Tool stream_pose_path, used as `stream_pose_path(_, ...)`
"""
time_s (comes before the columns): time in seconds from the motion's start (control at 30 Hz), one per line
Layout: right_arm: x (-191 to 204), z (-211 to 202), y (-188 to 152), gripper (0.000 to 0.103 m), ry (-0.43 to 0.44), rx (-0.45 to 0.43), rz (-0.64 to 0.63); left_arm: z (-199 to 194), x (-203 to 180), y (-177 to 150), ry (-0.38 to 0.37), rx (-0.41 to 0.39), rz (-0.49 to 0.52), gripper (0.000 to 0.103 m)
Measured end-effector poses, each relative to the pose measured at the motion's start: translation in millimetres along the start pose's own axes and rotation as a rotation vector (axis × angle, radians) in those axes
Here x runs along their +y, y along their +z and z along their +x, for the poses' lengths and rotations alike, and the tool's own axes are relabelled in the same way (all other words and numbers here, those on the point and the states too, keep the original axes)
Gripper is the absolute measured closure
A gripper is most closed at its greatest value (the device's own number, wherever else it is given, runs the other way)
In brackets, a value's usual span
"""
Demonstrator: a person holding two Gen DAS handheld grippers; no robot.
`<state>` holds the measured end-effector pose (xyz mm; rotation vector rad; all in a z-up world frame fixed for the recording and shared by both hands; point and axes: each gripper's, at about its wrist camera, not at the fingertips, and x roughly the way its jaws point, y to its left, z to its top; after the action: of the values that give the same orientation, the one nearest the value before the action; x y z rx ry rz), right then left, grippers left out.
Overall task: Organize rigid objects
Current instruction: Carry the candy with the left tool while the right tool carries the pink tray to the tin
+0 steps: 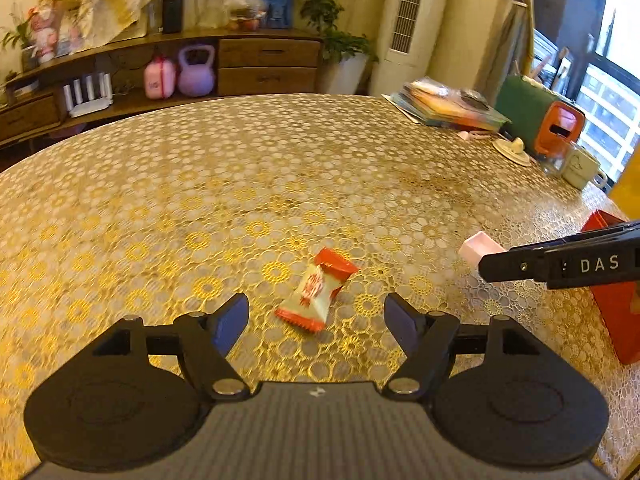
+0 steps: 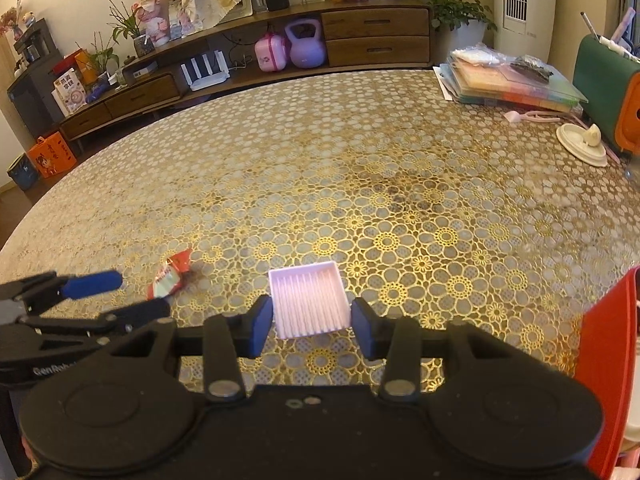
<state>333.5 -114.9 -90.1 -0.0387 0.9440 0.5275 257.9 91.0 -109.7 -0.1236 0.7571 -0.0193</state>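
Pink open-topped plastic box [image 2: 308,300] sits at lower centre of the right wrist view, clamped between the blue pads of the right gripper [image 2: 312,320], one pad on each side wall, and it looks to be carried clear of the gold floral tablecloth [image 2: 360,184]. Over in the left wrist view, the left gripper [image 1: 316,320] has its jaws standing apart with nothing between them, and the red-and-white wrapped candy [image 1: 316,290] lies loose on the cloth just ahead of the fingertips, centre frame. At the right edge of both views there's a red box [image 2: 608,364], which looks like the likely home for these bits, though that's a guess. So, the step in hand seems to be delivering the pink tray. Doing it well means keeping the tray level so the squeeze on those thin walls doesn't twist it, bringing it over the red box squarely, and lowering before the pads part. The left gripper should keep wide of that path.
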Motion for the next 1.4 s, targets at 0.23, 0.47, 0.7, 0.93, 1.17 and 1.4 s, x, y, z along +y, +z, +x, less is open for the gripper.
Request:
stream_pose_path(0.23,3,2,2,0.06,-0.004,0.004,-0.007,25,-12,3,0.038,0.02,0.087,0.039)
stream_pose_path(0.47,4,2,1,0.06,-0.003,0.004,-0.01,25,-18,5,0.054,0.002,0.137,0.078)
stream_pose_path(0.7,-2,-8,-4,0.06,-0.009,-0.003,0.003,9,-23,13,0.051,-0.024,0.107,0.08)
stream_pose_path(0.93,-12,-47,-15,0.06,-0.012,-0.036,0.026,-19,-59,22,0.007,-0.033,0.126,0.08)
stream_pose_path(1.17,-38,-96,-29,0.06,-0.037,-0.081,0.066,-44,-110,28,-0.039,-0.031,0.162,0.08)
stream_pose_path(1.4,-74,-145,-47,0.06,-0.077,-0.13,0.113,-62,-166,28,-0.096,-0.03,0.19,0.08)
